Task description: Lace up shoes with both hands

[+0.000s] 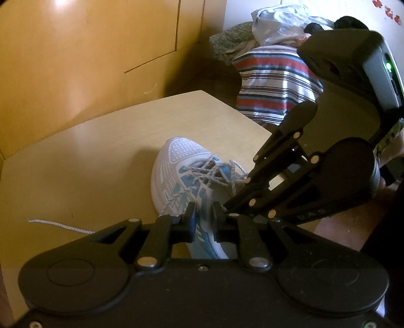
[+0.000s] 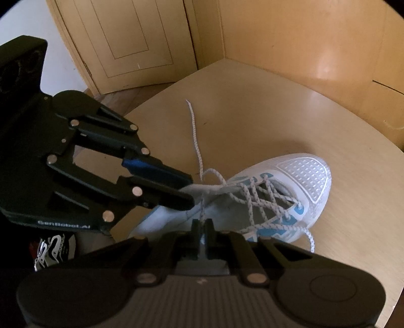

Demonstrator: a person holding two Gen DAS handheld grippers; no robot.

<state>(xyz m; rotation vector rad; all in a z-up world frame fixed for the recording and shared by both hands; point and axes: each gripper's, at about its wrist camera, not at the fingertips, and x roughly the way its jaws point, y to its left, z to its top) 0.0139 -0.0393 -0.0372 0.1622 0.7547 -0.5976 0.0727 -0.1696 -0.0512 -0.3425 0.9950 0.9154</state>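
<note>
A white and blue sneaker (image 1: 176, 164) (image 2: 298, 176) lies on the light wooden table (image 1: 75, 164) with its toe pointing away. Its speckled white lace (image 2: 260, 194) criss-crosses the eyelets. One free end (image 2: 193, 126) (image 1: 55, 225) trails across the table, and another (image 2: 311, 239) hangs by the shoe's side. My left gripper (image 1: 203, 214) (image 2: 190, 190) is shut on the shoe's grey tongue (image 2: 209, 188) at the opening. My right gripper (image 2: 202, 227) (image 1: 226, 205) sits just beside it, shut on a strand of the lace (image 2: 202, 214) that runs up out of its fingers.
Yellow wooden cabinet panels (image 1: 75, 63) and a door (image 2: 126, 37) stand close behind the table. A striped cloth (image 1: 272, 83) and a pile of clothes (image 1: 277, 22) lie beyond the table's right edge. A black and white patterned object (image 2: 53, 247) sits below the table's near edge.
</note>
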